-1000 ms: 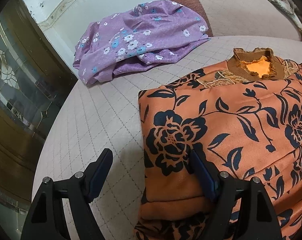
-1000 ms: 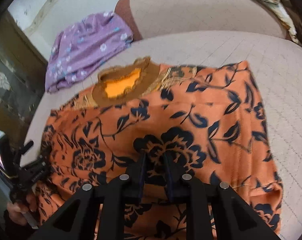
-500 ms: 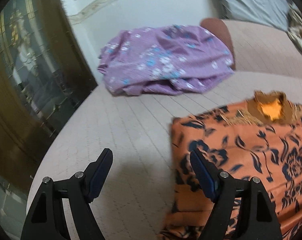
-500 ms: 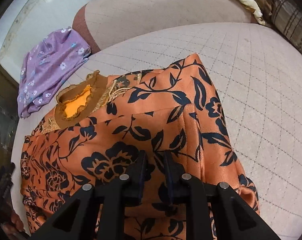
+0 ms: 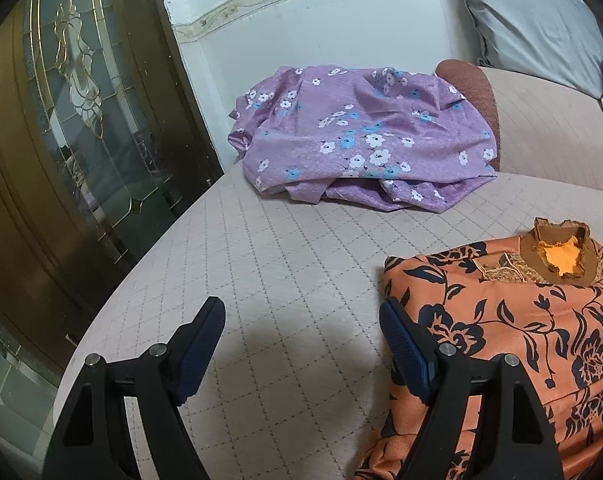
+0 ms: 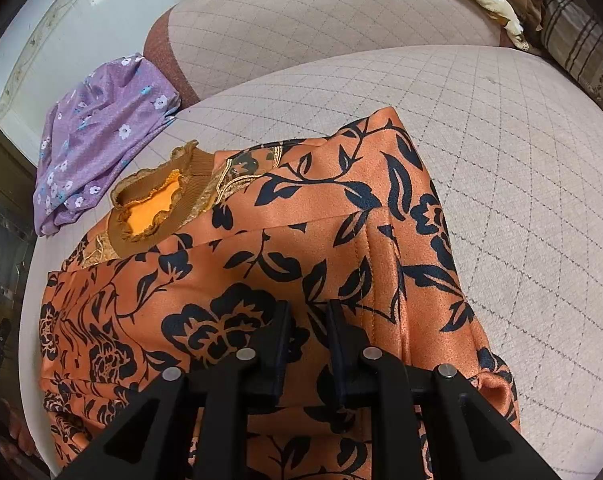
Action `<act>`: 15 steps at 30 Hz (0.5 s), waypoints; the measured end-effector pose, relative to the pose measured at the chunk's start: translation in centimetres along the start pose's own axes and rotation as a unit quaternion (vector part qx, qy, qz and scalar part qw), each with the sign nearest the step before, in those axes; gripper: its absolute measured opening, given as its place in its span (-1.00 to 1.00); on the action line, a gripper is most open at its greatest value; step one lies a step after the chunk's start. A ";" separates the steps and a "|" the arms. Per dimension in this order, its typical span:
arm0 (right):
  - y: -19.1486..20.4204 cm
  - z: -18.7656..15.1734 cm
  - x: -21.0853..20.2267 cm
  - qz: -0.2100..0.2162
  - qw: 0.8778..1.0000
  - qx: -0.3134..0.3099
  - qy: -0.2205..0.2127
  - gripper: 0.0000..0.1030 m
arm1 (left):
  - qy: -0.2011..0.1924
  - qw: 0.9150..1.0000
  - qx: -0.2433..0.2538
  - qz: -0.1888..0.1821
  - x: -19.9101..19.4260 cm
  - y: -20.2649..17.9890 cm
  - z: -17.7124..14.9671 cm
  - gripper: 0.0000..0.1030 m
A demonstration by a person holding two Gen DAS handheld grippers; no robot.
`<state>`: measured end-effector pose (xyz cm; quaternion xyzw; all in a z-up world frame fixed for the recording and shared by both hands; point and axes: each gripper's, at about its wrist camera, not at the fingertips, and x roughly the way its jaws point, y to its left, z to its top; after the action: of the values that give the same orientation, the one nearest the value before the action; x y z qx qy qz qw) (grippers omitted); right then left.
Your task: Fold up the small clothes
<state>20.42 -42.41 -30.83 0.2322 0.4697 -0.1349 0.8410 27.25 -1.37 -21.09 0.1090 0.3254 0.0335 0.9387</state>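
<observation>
An orange top with black flowers (image 6: 261, 248) lies flat on the quilted beige seat (image 6: 521, 160), its brown collar (image 6: 153, 204) pointing to the back left. My right gripper (image 6: 308, 308) sits low over the top's lower middle. Its jaws are almost together, with only a narrow slit and no cloth pinched. In the left wrist view the same top (image 5: 521, 320) fills the lower right. My left gripper (image 5: 300, 308) hangs wide open over the bare seat (image 5: 281, 260) beside the top's left edge, empty.
A crumpled purple flowered garment (image 5: 361, 140) lies at the back against the sofa's backrest, also seen in the right wrist view (image 6: 101, 140). A dark glazed door (image 5: 61, 120) stands left of the seat edge. A grey pillow (image 5: 533, 20) and patterned cushions (image 6: 581, 40) sit behind.
My left gripper has lifted off the orange top's left edge and swung left over the bare seat, still open. My right gripper slid rightward across the top, then held still.
</observation>
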 end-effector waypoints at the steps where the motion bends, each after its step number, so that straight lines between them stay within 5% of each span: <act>1: 0.0 0.0 0.0 0.000 1.000 0.000 0.000 -0.58 | 0.000 1.000 0.001 0.000 -0.1 -0.1 -0.1 0.55; 15: 0.1 0.0 0.0 -0.001 1.000 -0.002 -0.001 -0.58 | 0.000 1.000 0.015 -0.005 -0.2 -1.1 -0.2 0.55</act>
<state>20.46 -42.36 -30.80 0.2305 0.4691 -0.1350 0.8418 26.97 -2.40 -21.37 0.1213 0.3263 0.0235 0.9371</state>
